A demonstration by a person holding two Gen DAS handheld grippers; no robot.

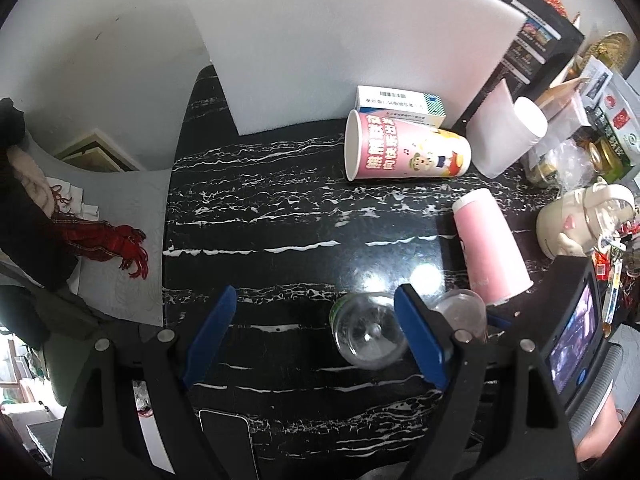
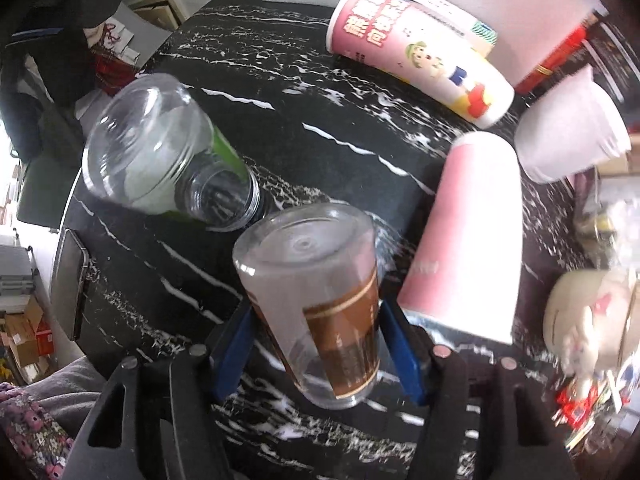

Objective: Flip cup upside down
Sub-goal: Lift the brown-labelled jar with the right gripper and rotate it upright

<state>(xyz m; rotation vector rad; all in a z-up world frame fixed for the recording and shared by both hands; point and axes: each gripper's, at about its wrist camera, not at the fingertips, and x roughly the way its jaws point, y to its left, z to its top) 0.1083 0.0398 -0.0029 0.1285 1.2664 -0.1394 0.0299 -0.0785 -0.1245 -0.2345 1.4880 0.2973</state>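
My right gripper (image 2: 316, 320) is shut on a clear plastic cup with a brown label (image 2: 316, 300), held base-up and tilted; it also shows in the left wrist view (image 1: 460, 312) behind my finger. My left gripper (image 1: 316, 308) is open and empty above the black marble table (image 1: 260, 208). A clear cup with a green label (image 2: 160, 148) stands upside down on the table, also in the left wrist view (image 1: 368, 332). A plain pink cup (image 2: 468, 236) stands upside down beside it. A pink cartoon cup (image 1: 404, 152) lies on its side farther back.
A white cup (image 1: 508, 136) stands upside down at the right. A white foam board (image 1: 340, 40) leans at the back, with a medicine box (image 1: 400, 104) before it. A cream teapot (image 1: 576, 220) and clutter fill the right edge. A phone (image 1: 228, 444) lies near the front edge.
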